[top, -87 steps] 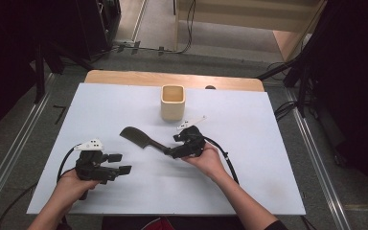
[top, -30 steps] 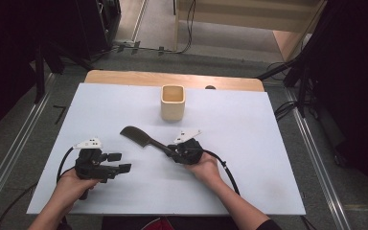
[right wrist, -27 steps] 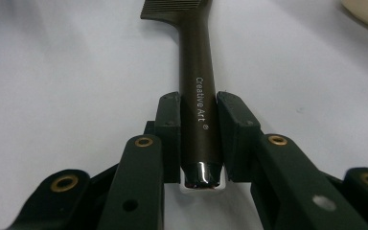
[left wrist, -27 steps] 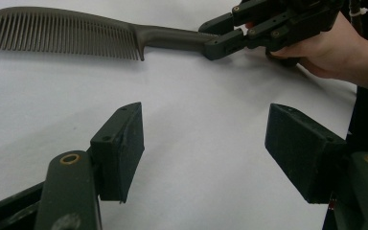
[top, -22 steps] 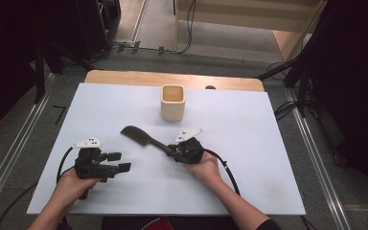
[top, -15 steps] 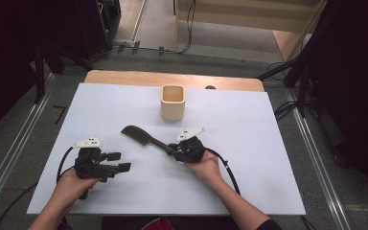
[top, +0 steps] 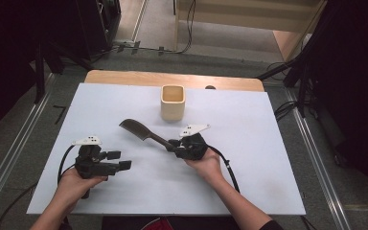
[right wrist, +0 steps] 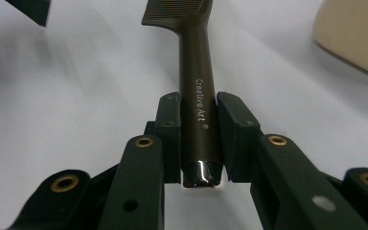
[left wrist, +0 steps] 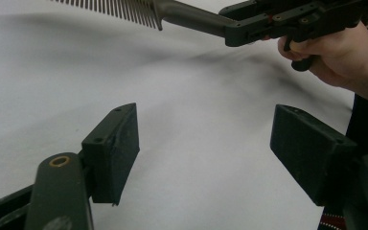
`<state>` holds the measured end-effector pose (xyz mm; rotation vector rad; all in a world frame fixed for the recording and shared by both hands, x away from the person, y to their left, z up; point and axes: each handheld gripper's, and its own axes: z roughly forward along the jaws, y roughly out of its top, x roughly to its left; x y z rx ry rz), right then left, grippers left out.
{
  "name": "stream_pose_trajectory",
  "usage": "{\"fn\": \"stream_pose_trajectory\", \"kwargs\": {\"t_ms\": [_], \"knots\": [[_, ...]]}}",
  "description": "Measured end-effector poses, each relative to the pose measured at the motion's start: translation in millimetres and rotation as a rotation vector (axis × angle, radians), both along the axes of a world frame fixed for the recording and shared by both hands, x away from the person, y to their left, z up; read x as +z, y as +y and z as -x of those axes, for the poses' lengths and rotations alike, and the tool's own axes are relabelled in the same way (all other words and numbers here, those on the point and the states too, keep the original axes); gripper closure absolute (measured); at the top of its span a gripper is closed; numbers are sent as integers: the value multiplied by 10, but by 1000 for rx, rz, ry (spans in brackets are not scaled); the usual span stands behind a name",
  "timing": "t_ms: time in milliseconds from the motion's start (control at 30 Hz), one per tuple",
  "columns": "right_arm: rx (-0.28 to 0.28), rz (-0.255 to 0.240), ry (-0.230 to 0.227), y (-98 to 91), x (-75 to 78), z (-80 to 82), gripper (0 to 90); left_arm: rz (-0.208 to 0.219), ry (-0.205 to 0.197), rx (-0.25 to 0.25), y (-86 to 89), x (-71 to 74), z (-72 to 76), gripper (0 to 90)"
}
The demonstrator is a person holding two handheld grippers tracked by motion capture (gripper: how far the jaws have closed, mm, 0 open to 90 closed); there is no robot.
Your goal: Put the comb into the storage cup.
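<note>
1. Right tool (top: 172, 145): jaws clamped on the handle of a dark comb (top: 141, 132). In the right gripper view the two pads press the handle (right wrist: 200, 120) from either side, close to its butt end; white lettering runs along the handle.
2. Comb position: held out from the right tool toward the upper left in the high view, toothed head over the middle of the white tabletop (top: 268, 158). Whether the head touches the surface or hangs just above it cannot be told.
3. In the left gripper view the comb's teeth (left wrist: 110, 8) sit along the top edge, the handle running right into the right tool (left wrist: 230, 36), with the person's right hand (left wrist: 335, 57) wrapped around that tool's body.
4. Left tool (top: 117, 160): jaws apart, nothing between them. They have just been opening wider. The left gripper view shows bare white tabletop between the two pads (left wrist: 117, 148).
5. Left tool sits at the near left of the tabletop, well apart from the comb, gripped by the person's left hand (top: 74, 184).
6. A cream-coloured cup (top: 173, 101) stands upright on the far middle of the tabletop, beyond the comb's head and apart from it. Its side shows at the upper right of the right gripper view (right wrist: 354, 33).
</note>
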<state>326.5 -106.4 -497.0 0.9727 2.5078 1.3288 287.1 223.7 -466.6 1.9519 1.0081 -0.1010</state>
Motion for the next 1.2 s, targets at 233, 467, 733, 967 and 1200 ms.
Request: {"fn": "stream_pose_trajectory", "kwargs": {"t_ms": [233, 467, 733, 967, 1200], "knots": [[-7, -31, -3, 35, 120, 49, 703, 6, -10, 30, -47, 69, 10, 247], [-20, -52, -14, 71, 234, 85, 702, 1, -10, 54, -100, 103, -9, 247], [-56, -64, -12, 80, 295, 96, 702, -9, -24, 78, -174, 188, -51, 247], [-94, -73, -6, 107, 316, 92, 702, 12, 7, 102, -254, 228, -156, 246], [-135, -78, 7, 164, 287, 94, 702, 31, 23, 139, -280, 270, -258, 246]]}}
